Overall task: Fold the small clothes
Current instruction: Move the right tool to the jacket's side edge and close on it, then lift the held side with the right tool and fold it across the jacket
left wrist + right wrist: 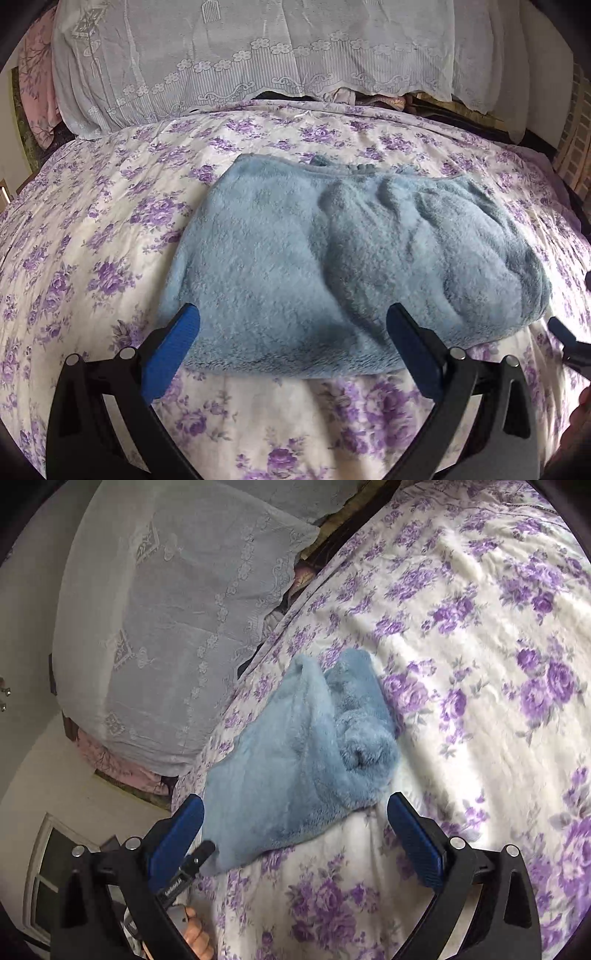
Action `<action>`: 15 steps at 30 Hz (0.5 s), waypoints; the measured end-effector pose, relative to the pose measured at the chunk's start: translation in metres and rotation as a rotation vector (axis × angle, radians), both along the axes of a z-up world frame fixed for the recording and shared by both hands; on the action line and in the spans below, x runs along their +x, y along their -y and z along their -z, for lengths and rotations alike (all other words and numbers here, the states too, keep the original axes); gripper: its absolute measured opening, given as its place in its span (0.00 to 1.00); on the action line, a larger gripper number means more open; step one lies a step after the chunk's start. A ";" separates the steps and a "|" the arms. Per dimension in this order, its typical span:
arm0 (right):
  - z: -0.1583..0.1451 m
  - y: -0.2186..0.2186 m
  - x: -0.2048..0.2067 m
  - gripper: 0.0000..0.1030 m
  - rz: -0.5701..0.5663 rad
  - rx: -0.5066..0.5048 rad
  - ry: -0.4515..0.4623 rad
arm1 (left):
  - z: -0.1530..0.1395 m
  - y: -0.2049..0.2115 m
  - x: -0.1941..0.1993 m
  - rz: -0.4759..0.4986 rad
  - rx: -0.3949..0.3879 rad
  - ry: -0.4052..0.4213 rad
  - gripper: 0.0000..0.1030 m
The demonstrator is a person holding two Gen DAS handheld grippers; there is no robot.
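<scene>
A fluffy light-blue garment (332,258) lies folded in a compact bundle on the floral bedspread (92,240). My left gripper (293,325) is open, its blue pads on either side of the garment's near edge, holding nothing. My right gripper (295,812) is open and empty, just short of the garment's near corner (295,760), which it sees from the right end. The right gripper's tip shows at the right edge of the left wrist view (569,339). The left gripper's finger (199,853) shows at the lower left of the right wrist view.
A white lace cloth (240,55) drapes over stacked bedding at the far edge of the bed. Pink fabric (37,81) lies at the far left. The bed's left edge drops to a floor and a window frame (44,867).
</scene>
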State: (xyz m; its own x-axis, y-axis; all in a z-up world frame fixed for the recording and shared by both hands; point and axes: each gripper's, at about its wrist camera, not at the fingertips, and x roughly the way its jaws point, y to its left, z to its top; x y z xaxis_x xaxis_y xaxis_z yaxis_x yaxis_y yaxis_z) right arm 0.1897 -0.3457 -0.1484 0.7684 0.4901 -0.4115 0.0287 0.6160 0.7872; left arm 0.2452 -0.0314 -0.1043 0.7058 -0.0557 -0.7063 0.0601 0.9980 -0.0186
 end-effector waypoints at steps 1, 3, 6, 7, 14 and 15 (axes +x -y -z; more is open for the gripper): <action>0.004 -0.002 0.003 0.97 -0.012 0.009 -0.015 | -0.005 0.008 0.003 0.004 0.005 -0.002 0.96; 0.010 -0.002 0.010 0.97 0.006 0.005 -0.055 | -0.013 0.025 0.012 0.012 0.021 -0.006 0.96; 0.009 -0.006 0.017 0.97 0.081 -0.025 -0.077 | -0.015 0.049 0.033 0.013 0.060 -0.031 0.96; 0.008 -0.006 0.023 0.97 0.109 -0.035 -0.099 | -0.013 0.053 0.040 0.000 0.067 -0.046 0.96; 0.011 -0.005 0.083 0.97 0.084 0.077 -0.192 | 0.004 0.041 0.082 -0.099 -0.041 -0.127 0.96; 0.011 -0.008 0.085 0.97 0.093 0.044 -0.172 | 0.009 0.036 0.086 -0.103 -0.065 -0.130 0.96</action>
State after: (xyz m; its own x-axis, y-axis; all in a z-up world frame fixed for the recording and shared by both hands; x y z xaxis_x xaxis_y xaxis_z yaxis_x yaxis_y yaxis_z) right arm 0.2748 -0.3374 -0.1597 0.7312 0.4407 -0.5207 0.2203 0.5698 0.7917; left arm 0.3312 -0.0676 -0.1133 0.6133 -0.0365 -0.7890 -0.0496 0.9952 -0.0846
